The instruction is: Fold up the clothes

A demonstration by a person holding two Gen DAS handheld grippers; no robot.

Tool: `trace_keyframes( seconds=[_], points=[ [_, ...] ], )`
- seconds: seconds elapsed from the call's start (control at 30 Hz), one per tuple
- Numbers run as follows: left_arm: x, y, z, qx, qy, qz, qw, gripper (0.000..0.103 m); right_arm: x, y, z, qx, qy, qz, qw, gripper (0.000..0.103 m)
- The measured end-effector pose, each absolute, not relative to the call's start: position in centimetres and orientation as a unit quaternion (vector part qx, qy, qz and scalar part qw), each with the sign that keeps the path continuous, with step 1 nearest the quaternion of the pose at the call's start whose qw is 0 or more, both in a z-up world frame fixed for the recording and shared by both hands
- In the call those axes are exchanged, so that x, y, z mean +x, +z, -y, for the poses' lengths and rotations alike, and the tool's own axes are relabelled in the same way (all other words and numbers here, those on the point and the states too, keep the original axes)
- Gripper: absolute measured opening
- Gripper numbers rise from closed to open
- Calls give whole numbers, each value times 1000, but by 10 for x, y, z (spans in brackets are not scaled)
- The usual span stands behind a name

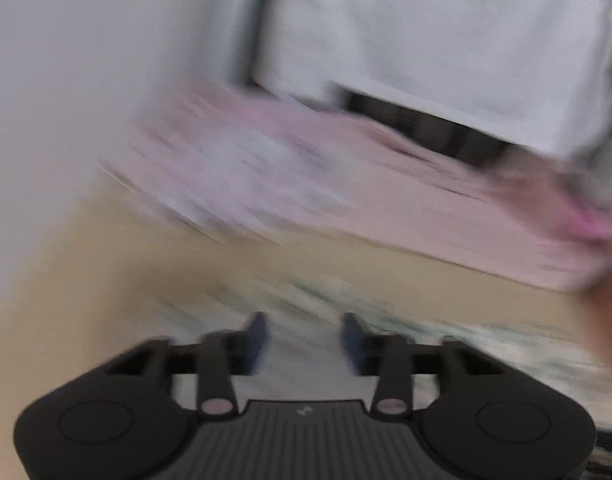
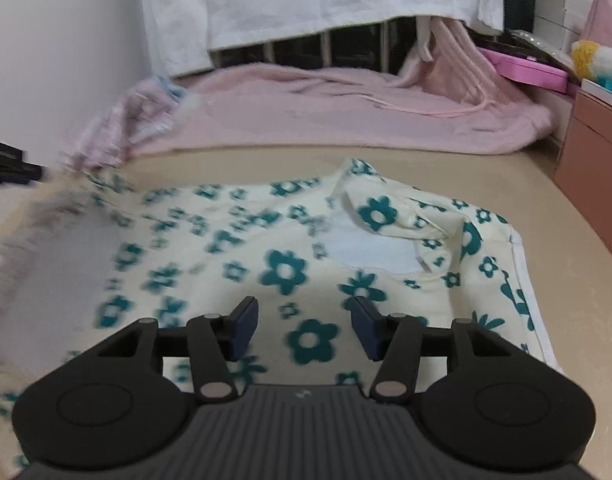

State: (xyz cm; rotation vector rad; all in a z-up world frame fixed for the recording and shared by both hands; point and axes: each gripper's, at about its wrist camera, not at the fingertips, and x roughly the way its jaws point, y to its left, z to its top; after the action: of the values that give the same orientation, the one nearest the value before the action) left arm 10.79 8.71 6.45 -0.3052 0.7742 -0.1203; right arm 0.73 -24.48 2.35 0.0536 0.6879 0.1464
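- Item, floral garment: cream cloth printed with teal flowers, spread flat on the beige bench, filling the middle of the right wrist view. Its neck opening sits right of centre, and a white-edged hem runs down the right side.
- Handling, judged: light, soft and limp. It will sag and crease when you lift it, and a single layer may slip from a shallow pinch. Take it at a hem, seam or corner, where the cloth is doubled and firmer.
- Right gripper: jaws apart, nothing between them. The garment lies directly below and ahead, and a printed flower shows through the gap. Whether the tips touch the cloth cannot be told.
- Left gripper: jaws apart and empty, in a heavily blurred view. Pale cloth with faint teal marks shows under and beside them, most likely the same garment's edge.
- Pink garment: a fleecy heap across the upper middle of both views, well beyond the floral piece and untouched.
- Backdrop: a white sheet hangs over a rail at the top of the frame.
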Motion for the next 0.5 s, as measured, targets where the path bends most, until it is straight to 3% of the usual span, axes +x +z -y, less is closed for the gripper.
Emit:
trace_keyframes(
  seconds=[0.07,0.2,0.27,0.33,0.37,0.4,0.5],
  points=[
    [107,55,-61,-168,-117,-408,890,51,-2,30,243,19,81,-336,938,53],
    [94,35,-4,-42,-92,-444,890,49,-26,35,245,12,89,-342,935,53],
    [76,32,4,-35,-150,-449,880,51,-45,34,249,6,107,-343,933,52],
    [49,32,5,-28,-187,-436,880,51,-66,30,250,0,122,-343,931,42],
    [36,31,5,-20,-188,-430,883,50,-74,27,251,-5,123,-343,931,26],
    [24,27,4,-7,-171,-420,891,50,-81,23,251,-12,114,-344,932,20],
    [-10,16,3,41,-123,-379,916,51,-97,17,253,-11,106,-348,931,20]
  ],
)
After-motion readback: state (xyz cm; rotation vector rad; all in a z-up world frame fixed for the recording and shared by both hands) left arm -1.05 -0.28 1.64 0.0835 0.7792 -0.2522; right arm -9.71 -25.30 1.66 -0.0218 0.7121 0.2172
